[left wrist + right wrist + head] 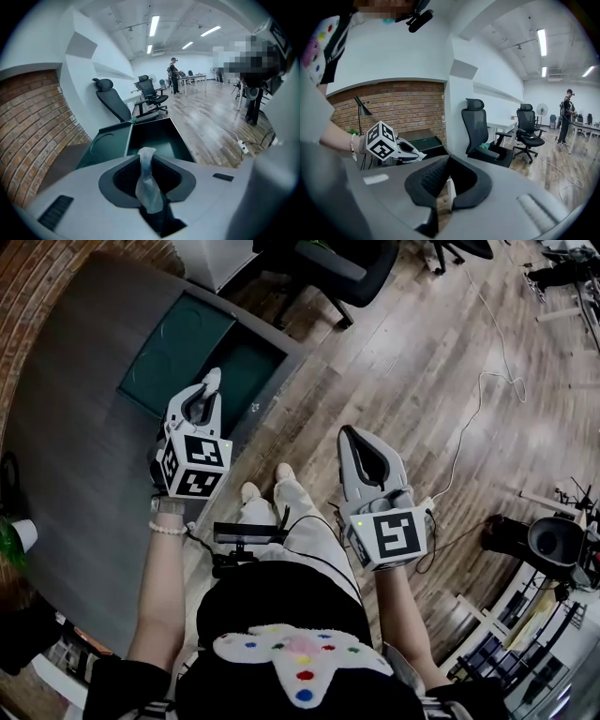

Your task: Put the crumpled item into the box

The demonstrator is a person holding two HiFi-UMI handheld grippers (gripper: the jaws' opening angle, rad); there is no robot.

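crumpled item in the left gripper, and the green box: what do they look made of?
Crumpled item: a thin white sheet, probably tissue or soft paper, possibly plastic film. It hangs limp with soft creases, pinched in the left gripper. Box: likely rigid moulded plastic, dark green and smooth with a faint sheen. Its open lid has a circle pressed into it.
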